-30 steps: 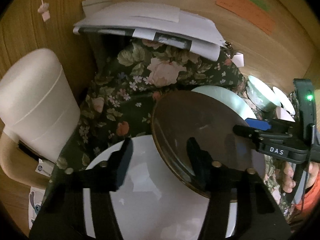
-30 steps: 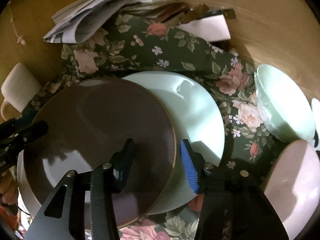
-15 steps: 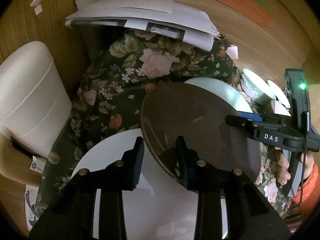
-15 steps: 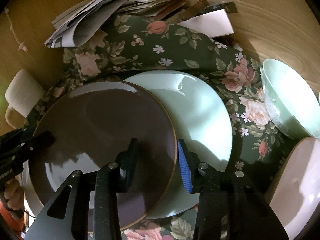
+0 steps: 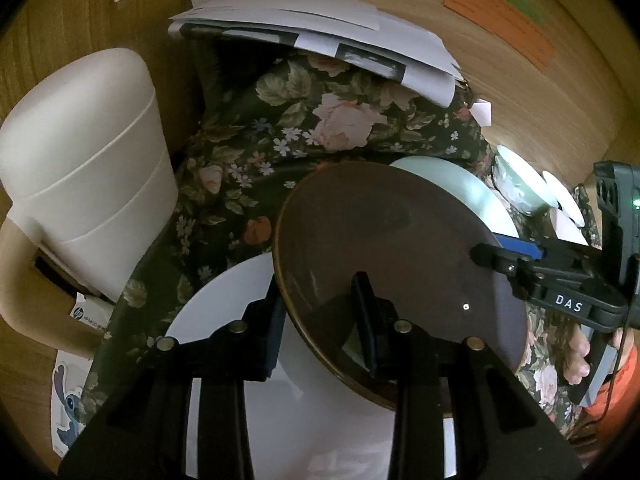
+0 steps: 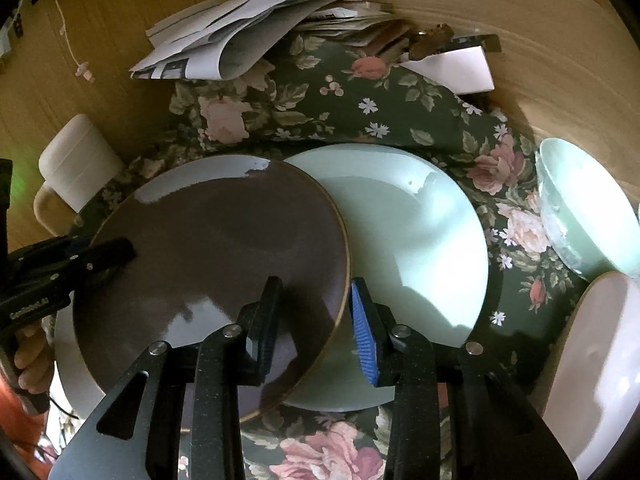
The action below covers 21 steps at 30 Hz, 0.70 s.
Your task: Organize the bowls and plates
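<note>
A dark brown plate (image 5: 400,252) (image 6: 216,264) is held by both grippers above the floral cloth. My left gripper (image 5: 320,320) is shut on its left rim, over a white plate (image 5: 224,312). My right gripper (image 6: 314,320) is shut on its right rim and also shows in the left wrist view (image 5: 504,256). A pale green plate (image 6: 420,248) (image 5: 452,180) lies partly under the brown plate. A green bowl (image 6: 588,208) (image 5: 520,184) and a pinkish-white bowl (image 6: 600,360) sit to the right.
A floral tablecloth (image 6: 360,120) covers the table. A pile of papers (image 5: 320,40) (image 6: 248,40) lies at the back by the wooden wall. A white jug with a handle (image 5: 80,184) (image 6: 76,168) stands at the left.
Both grippers have closed from wide open onto the brown plate's opposite rims. The plate now sits slightly higher and tilted over the white plate.
</note>
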Tool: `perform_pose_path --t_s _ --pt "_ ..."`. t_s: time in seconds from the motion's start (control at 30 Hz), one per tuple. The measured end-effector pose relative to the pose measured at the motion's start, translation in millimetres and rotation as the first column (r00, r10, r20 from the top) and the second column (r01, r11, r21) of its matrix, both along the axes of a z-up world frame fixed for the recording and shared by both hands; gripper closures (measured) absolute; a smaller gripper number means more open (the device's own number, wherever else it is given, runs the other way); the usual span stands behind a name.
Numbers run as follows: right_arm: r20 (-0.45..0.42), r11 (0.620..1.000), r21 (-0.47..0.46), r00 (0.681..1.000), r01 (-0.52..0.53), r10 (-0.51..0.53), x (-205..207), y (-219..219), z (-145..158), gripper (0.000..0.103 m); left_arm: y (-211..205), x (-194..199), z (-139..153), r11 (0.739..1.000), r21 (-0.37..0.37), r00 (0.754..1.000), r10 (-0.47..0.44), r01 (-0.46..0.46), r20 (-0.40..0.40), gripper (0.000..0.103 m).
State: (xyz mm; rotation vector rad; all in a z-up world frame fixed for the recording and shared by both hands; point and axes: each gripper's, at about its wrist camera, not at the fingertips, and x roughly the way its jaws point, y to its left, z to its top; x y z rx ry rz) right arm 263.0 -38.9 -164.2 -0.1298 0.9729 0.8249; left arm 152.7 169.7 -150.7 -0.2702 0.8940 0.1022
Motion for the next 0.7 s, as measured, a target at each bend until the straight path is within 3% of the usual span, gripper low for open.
perform_pose_path --t_s 0.27,0.43,0.7 --pt "-0.070 0.999 0.041 0.998 -0.004 0.006 16 7 -5 0.070 -3 0 0 1.000 0.018 1.000 -0.009 0.009 0.002 0.069" --pt "-0.029 0.999 0.035 1.000 -0.004 0.005 8 3 2 0.071 -9 2 -1 0.999 0.042 0.999 -0.033 0.034 -0.008 0.061" --pt "0.005 0.998 0.057 1.000 -0.004 0.004 -5 -8 9 0.071 -6 -5 -4 1.000 -0.001 1.000 -0.027 0.027 -0.015 0.061"
